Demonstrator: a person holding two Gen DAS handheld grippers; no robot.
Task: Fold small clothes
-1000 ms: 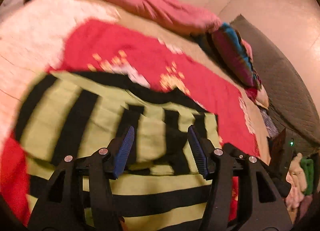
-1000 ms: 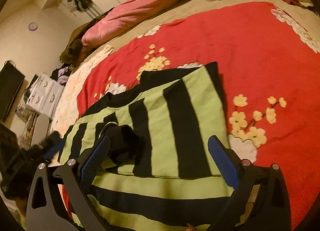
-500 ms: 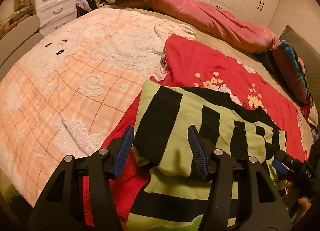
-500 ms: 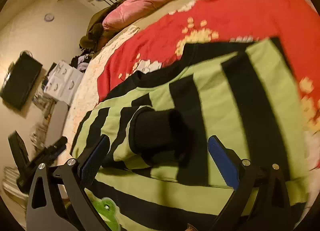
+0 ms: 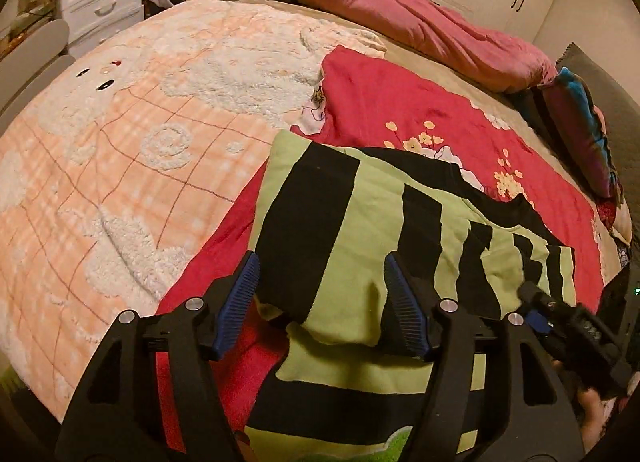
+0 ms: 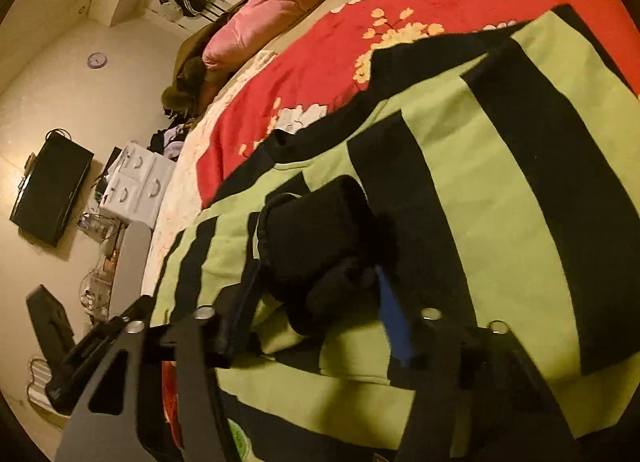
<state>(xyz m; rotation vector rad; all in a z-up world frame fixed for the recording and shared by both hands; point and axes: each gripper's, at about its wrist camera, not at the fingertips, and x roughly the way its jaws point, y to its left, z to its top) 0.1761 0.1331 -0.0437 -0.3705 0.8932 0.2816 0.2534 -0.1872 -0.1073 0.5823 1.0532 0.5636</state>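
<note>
A lime-green and black striped sweater (image 5: 400, 229) lies on the red flowered blanket (image 5: 400, 109), with its left part folded over the body. My left gripper (image 5: 322, 302) is open, its jaws on either side of the folded left edge. In the right wrist view the sweater (image 6: 500, 189) fills the frame, and the black sleeve cuff (image 6: 316, 229) lies folded onto its middle. My right gripper (image 6: 316, 302) has its jaws narrowed around the cuff, the fabric sitting between them. The right gripper also shows at the lower right of the left wrist view (image 5: 560, 326).
The bed holds a peach and white fleece blanket (image 5: 132, 149) at left, a pink duvet (image 5: 420, 29) at the back and a dark pillow (image 5: 580, 133) at right. White drawers (image 5: 100, 1) and a clothes pile stand beyond. A television (image 6: 48, 189) hangs on the wall.
The left gripper swung left from the sweater's middle to its folded left edge. The right gripper moved in on the black cuff and its jaws narrowed around it.
</note>
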